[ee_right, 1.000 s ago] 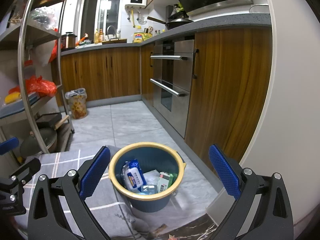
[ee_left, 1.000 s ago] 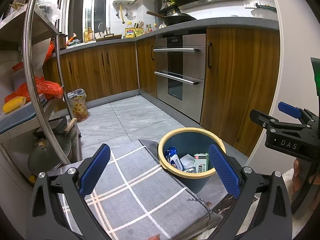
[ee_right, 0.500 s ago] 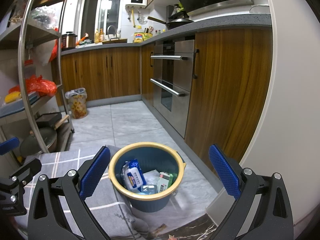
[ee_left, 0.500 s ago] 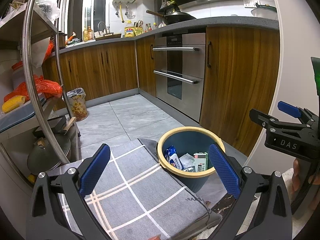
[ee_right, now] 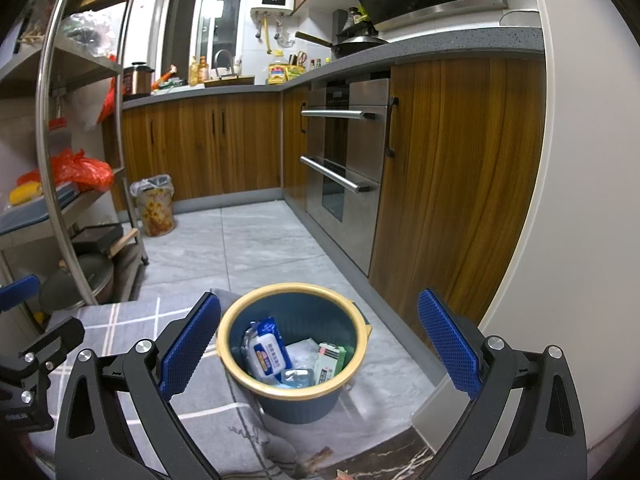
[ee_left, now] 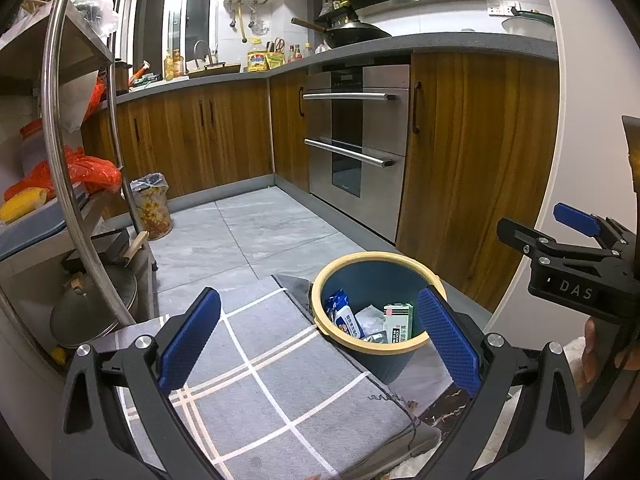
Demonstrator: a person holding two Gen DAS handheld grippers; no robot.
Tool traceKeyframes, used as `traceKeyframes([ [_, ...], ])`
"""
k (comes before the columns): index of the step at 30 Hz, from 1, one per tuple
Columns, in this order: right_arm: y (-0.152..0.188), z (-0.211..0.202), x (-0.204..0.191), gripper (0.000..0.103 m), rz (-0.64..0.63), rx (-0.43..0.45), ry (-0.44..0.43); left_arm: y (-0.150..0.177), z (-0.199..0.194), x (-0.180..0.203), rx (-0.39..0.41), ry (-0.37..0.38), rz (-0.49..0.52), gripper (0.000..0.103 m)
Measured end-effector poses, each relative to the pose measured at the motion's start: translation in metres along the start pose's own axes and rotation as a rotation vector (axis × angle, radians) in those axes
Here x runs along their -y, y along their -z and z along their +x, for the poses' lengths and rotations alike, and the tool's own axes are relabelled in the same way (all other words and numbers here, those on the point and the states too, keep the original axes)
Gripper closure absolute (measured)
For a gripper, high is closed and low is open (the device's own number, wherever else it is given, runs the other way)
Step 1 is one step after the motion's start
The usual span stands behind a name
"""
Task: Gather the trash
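Note:
A blue bin with a yellow rim (ee_left: pixel 325 276) (ee_right: pixel 294 289) stands on the kitchen floor at the edge of a grey checked mat (ee_left: pixel 280 392). Inside lie a blue-and-white wipes packet (ee_right: pixel 267 353), a green-and-white carton (ee_right: pixel 330 362) and crumpled wrappers. My left gripper (ee_left: pixel 320 340) is open and empty, above the mat, left of the bin. My right gripper (ee_right: pixel 319 344) is open and empty, above and in front of the bin; it also shows at the right edge of the left wrist view (ee_left: pixel 576 256).
Wooden cabinets (ee_right: pixel 452 184) and a steel oven (ee_right: pixel 344 168) line the right side. A metal shelf rack (ee_left: pixel 76 184) with pots and bags stands at left. A small lined bin (ee_right: pixel 154 210) stands by the far cabinets. A white wall corner (ee_right: pixel 560 240) is close on the right.

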State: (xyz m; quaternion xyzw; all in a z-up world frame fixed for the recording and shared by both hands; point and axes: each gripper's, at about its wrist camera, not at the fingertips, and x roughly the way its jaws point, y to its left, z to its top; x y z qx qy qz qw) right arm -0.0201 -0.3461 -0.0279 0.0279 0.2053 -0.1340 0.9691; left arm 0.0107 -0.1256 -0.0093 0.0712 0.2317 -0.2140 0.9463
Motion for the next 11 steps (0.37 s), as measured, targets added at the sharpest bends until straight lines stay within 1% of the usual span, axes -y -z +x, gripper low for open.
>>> traceKeyframes([
  [5, 0.002, 0.003, 0.001, 0.005, 0.007, -0.012, -0.013, -0.004, -0.002, -0.002, 0.000, 0.002, -0.002, 0.006],
  [11, 0.003, 0.014, 0.009, 0.005, 0.050, -0.037, -0.009, -0.011, -0.010, -0.008, 0.026, 0.008, 0.022, 0.006],
])
